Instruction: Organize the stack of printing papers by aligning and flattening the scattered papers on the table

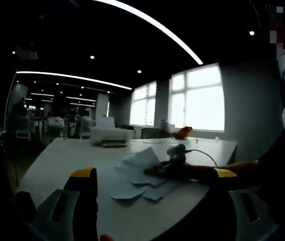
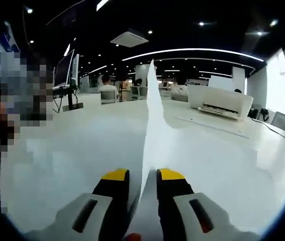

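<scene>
Several white sheets of printing paper (image 1: pixel 132 183) lie scattered and overlapping on the white table (image 1: pixel 72 155), ahead of my left gripper (image 1: pixel 155 173), whose jaws stand wide open and hold nothing. My right gripper (image 1: pixel 168 163) reaches in from the right, low over the far side of the sheets. In the right gripper view, my right gripper (image 2: pixel 138 175) is shut on one sheet of paper (image 2: pixel 152 130). That sheet rises edge-on between the yellow fingertips (image 2: pixel 116 175) and curves upward above the table (image 2: pixel 72 150).
A white printer (image 1: pixel 111 134) (image 2: pixel 220 103) stands at the table's far end, with an orange object (image 1: pixel 182 132) beside it near the windows. A cable (image 1: pixel 202 153) runs across the tabletop. A monitor (image 2: pixel 64 70) stands at the left, and people sit at desks beyond.
</scene>
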The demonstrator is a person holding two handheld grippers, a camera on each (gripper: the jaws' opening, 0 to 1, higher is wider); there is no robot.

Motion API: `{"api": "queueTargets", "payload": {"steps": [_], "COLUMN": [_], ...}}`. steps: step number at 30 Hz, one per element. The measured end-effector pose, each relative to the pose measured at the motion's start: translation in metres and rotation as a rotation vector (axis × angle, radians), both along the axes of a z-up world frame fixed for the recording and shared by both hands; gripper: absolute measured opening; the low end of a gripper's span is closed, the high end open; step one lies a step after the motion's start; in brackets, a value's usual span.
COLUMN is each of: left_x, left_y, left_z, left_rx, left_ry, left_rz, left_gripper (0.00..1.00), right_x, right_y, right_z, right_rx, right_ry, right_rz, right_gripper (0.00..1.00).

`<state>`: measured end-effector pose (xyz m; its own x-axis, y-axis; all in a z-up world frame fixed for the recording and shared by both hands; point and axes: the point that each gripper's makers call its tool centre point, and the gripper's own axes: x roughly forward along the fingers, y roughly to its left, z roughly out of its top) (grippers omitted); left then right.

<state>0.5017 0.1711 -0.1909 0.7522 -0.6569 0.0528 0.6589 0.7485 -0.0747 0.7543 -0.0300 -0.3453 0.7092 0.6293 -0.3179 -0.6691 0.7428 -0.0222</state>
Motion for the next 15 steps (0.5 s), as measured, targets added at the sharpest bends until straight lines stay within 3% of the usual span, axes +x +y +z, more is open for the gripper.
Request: {"api": "queueTargets", "payload": {"steps": [15], "left_x": [0.003], "left_y": [-0.002], "left_z": [0.003], "left_rx": [0.002], "left_ry": [-0.011], "left_rz": [-0.001], "left_gripper": [0.96], "right_x": [-0.002], "right_y": [0.000], "right_z": [0.012], "right_rx": [0.079], "right_ry": [-0.022], "right_rz": [-0.006], "right_gripper": [0.05]}}
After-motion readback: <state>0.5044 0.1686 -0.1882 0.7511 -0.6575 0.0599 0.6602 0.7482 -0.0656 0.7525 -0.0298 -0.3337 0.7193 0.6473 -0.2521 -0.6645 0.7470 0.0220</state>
